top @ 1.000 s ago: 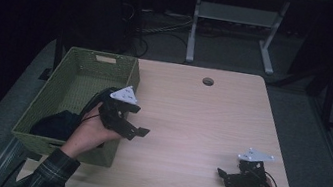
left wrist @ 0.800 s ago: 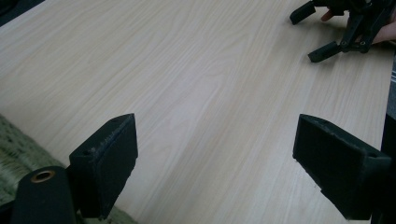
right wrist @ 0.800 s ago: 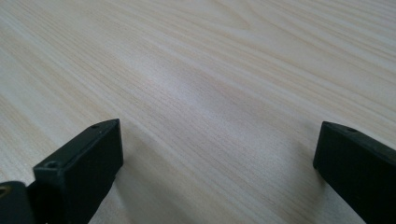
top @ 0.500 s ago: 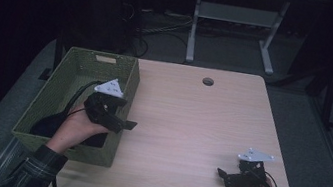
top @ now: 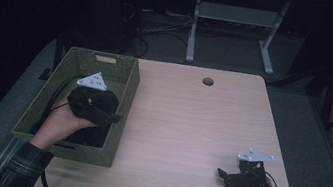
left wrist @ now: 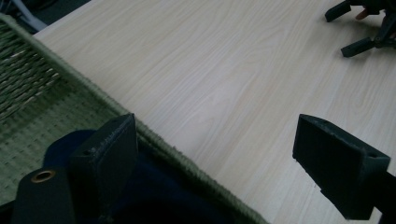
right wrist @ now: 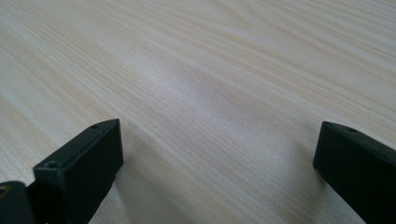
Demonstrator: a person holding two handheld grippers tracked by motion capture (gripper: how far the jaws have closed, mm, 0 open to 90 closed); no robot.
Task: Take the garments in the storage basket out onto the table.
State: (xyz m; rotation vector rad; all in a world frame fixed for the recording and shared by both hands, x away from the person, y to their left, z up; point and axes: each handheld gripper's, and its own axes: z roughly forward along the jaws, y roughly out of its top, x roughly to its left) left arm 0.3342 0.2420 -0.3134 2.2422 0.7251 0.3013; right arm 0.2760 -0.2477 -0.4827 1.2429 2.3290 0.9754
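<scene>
While my left gripper (top: 109, 115) hovers over the green basket (top: 125, 98), jaws spread wide and gripping nothing, one jaw hangs above the dark cloth (left wrist: 154, 196) lying in the basket's near end and the other out over the table (top: 190, 122). I judge this the reach-in step: next I must dip and pinch that cloth. Far right, my right gripper (top: 223, 176) rests released on the table.

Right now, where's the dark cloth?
High view: the dark cloth lies inside the green basket at the table's left, under the left gripper.
</scene>
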